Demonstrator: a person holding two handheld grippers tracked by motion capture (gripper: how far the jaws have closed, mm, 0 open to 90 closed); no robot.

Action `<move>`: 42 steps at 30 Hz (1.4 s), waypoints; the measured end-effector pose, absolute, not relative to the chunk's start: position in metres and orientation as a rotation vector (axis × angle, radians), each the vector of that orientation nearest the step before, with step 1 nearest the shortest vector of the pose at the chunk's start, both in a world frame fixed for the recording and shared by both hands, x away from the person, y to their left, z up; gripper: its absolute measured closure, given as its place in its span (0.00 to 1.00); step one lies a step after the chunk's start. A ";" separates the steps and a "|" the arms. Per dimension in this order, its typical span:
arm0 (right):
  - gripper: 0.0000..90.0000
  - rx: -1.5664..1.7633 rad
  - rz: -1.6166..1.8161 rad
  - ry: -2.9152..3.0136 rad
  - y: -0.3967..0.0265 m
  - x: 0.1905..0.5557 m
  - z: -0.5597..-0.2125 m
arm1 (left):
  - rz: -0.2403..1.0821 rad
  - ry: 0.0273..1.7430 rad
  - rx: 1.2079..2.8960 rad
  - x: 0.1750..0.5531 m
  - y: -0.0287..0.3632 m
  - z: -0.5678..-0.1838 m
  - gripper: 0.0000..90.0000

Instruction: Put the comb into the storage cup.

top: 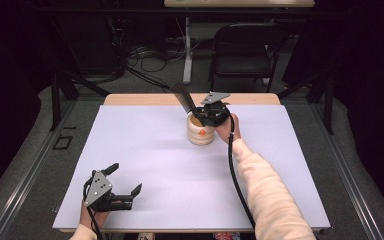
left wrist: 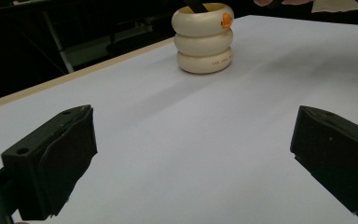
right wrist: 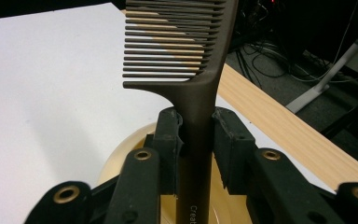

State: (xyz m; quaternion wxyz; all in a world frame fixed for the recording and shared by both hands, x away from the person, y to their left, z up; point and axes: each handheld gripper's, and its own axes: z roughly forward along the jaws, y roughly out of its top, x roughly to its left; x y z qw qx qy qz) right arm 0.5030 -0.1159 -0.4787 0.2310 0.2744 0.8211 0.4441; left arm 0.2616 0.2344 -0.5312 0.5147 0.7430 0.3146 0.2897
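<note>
A cream ribbed holder [top: 200, 131] stands at the far middle of the white table cover [top: 145, 165]; the left gripper view shows the holder [left wrist: 203, 39] as three stacked rings with an orange mark. My right gripper [top: 207, 114] hovers over its mouth, shut on the handle of a dark brown comb [top: 183, 97]. In the right gripper view the comb [right wrist: 193, 70] rises between the pads [right wrist: 168, 140], teeth at the top, handle down into the holder [right wrist: 121, 154]. My left gripper [top: 125, 180] rests near the front left corner, jaws open and empty [left wrist: 193, 154].
A wooden table edge [top: 130, 99] runs behind the cover. Beyond it stand a black folding chair [top: 247, 47], a table leg [top: 187, 50] and cables on the floor. Black frame struts [top: 60, 90] flank the table.
</note>
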 end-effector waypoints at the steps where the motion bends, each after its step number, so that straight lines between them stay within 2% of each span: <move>1: 0.80 0.755 1.220 2.260 -0.116 0.503 -0.479 | 0.697 0.758 1.784 0.262 0.234 -0.531 0.00; 39: 0.80 0.765 1.181 2.300 -0.115 0.506 -0.490 | 0.699 0.754 1.783 0.262 0.234 -0.531 0.00; 42: 0.76 0.766 1.175 2.310 -0.113 0.506 -0.491 | 0.698 0.753 1.783 0.261 0.234 -0.531 0.00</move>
